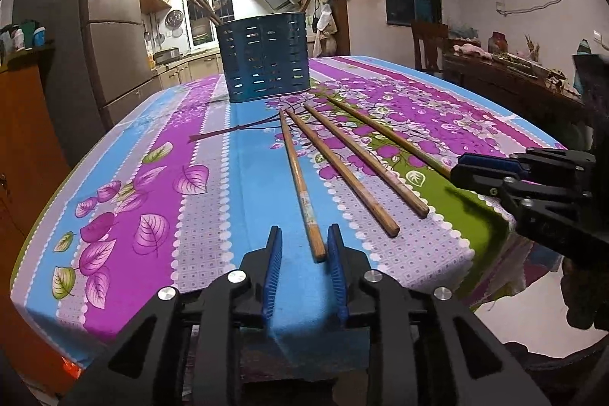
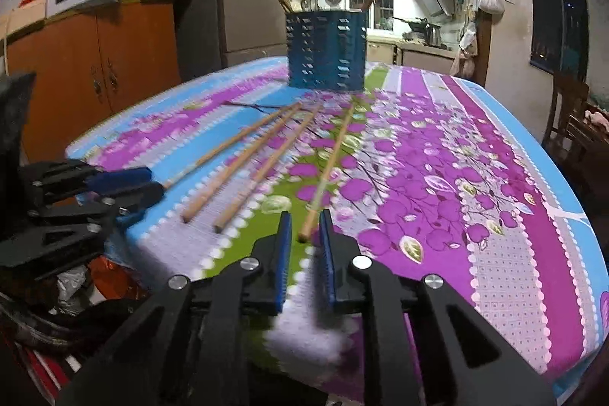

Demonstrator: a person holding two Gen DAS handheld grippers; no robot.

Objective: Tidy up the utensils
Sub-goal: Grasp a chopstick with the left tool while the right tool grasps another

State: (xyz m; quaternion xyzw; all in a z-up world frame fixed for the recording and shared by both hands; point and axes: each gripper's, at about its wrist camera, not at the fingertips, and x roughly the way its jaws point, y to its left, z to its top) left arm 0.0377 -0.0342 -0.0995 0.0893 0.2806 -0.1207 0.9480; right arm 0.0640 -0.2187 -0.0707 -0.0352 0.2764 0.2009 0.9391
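Observation:
Several wooden chopsticks lie side by side on the flowered tablecloth [image 1: 213, 200]. My left gripper [image 1: 304, 236] is open, its blue pads on either side of the near end of the leftmost chopstick [image 1: 300, 185]. My right gripper [image 2: 305, 222] is open, with the near end of the rightmost chopstick [image 2: 327, 170] between its pads; it also shows in the left wrist view [image 1: 456, 166]. A blue perforated utensil holder [image 1: 264, 58] stands at the far end of the table [image 2: 327, 52] with several chopsticks standing in it.
Two more chopsticks [image 1: 342, 174] [image 1: 365, 158] lie between the gripped ends. The table's near edge is just under both grippers. An orange cabinet [image 2: 95, 63] with a microwave stands left, a wooden chair [image 1: 430, 44] and a cluttered side table at right.

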